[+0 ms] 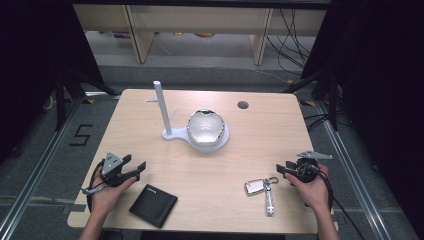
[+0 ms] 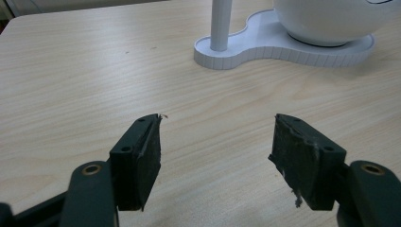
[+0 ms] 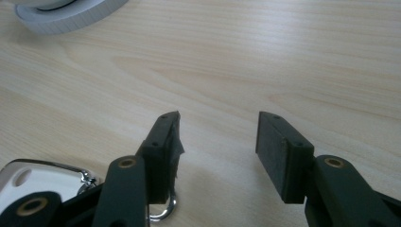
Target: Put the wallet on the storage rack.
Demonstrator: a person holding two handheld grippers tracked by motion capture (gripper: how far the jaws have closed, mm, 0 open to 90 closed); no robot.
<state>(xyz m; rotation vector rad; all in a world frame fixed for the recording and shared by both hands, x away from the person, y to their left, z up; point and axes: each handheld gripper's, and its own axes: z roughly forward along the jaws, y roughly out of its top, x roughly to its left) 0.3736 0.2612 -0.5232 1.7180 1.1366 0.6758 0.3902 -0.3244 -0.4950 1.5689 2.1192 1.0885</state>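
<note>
Trouble would most likely come from the key fob (image 1: 256,187) lying flat at about five o'clock on the table (image 1: 150,125), just left of the right tool (image 1: 286,170). That tool is nearest it, jaws standing wide apart with nothing between them. A flat, shiny fob gives the pads little to bite on, so a closing pinch could skate over its top or push it along the wood. The metal key (image 1: 270,201) hangs off the fob by a ring (image 1: 272,180), and if only the fob is lifted I judge the key may swing and snag.

The left tool (image 1: 135,170) at eight o'clock is also wide open and empty. The black wallet (image 1: 153,204) lies just below it at seven o'clock, near the table's front edge, where a careless nudge might send it off.

The high view alone lays out the white stand (image 1: 200,142) at the centre, with its upright post (image 1: 162,107) and glossy bowl (image 1: 204,127), and shows how far both tools sit from it. The right gripper view brings the fob (image 3: 38,177) and ring (image 3: 165,210) close beside its left jaw, though whether the jaw touches the ring is hard to tell. The left gripper view shows frayed pads (image 2: 302,156) and the stand's base (image 2: 283,49) ahead.
</note>
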